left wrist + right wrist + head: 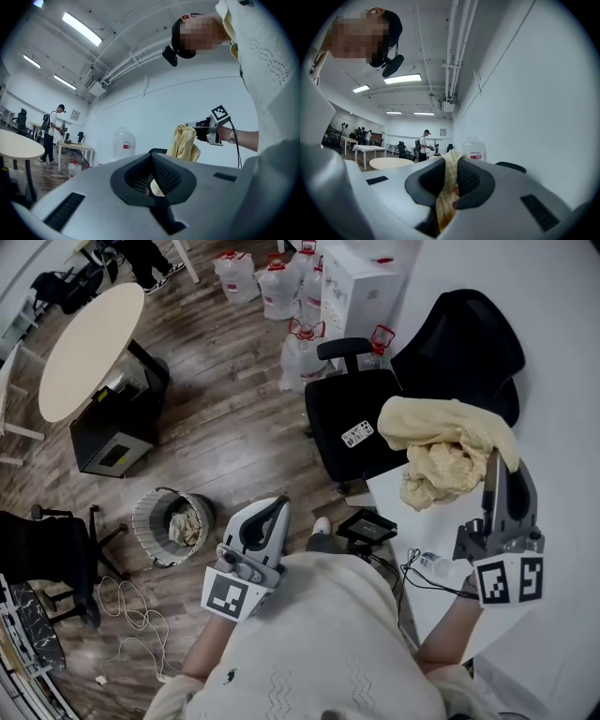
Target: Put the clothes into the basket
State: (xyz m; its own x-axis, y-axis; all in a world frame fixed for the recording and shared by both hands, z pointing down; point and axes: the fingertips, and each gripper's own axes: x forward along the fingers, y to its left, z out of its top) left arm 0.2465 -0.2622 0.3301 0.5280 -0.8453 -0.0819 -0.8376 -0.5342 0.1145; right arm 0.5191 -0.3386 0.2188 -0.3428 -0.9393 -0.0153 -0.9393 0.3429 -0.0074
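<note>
A pale yellow garment [448, 448] is bunched over the seat edge of a black office chair [375, 418] and the white table [436, 592]. My right gripper [493, 463] is shut on its right-hand edge, and the cloth [446, 197] runs down between the pads. In the left gripper view the same garment [185, 143] hangs from the right gripper [192, 126]. The round wire basket [150, 512] stands on the wood floor to the left, with a light cloth [184, 524] inside. My left gripper [276, 509] is held over the floor between basket and chair, its jaws [151, 157] together, and I see no cloth in them.
A black floor device [367, 526] and cables lie near my feet. Several water jugs [281, 287] and a white box [361, 282] stand behind the chair. A round table [89, 348] over a black cabinet [117, 442] is at far left. People stand far across the room.
</note>
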